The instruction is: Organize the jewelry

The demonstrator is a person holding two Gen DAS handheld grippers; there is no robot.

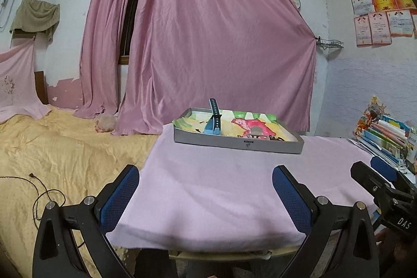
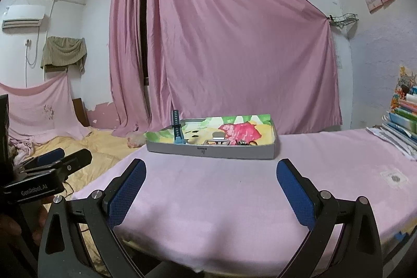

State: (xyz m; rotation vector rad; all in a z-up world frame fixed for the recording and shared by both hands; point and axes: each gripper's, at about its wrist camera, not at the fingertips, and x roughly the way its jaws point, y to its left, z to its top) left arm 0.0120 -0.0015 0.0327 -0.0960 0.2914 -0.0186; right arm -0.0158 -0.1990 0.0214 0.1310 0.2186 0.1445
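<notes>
Left wrist view: the left hand-held gripper [image 1: 206, 179] hangs released over the pink-clothed bench [image 1: 221, 186], nothing between its blue pads. Beyond it sits one grey tray [image 1: 238, 143] with one blue watch [image 1: 213, 121] inside (strap upright). "DAS" marks the right hand-held gripper [image 1: 385, 173].

Right wrist view: the right one [image 2: 211, 179] is likewise released before the tray [image 2: 211, 149]. "GenRobot.AI" marks the left [image 2: 52, 160].
</notes>
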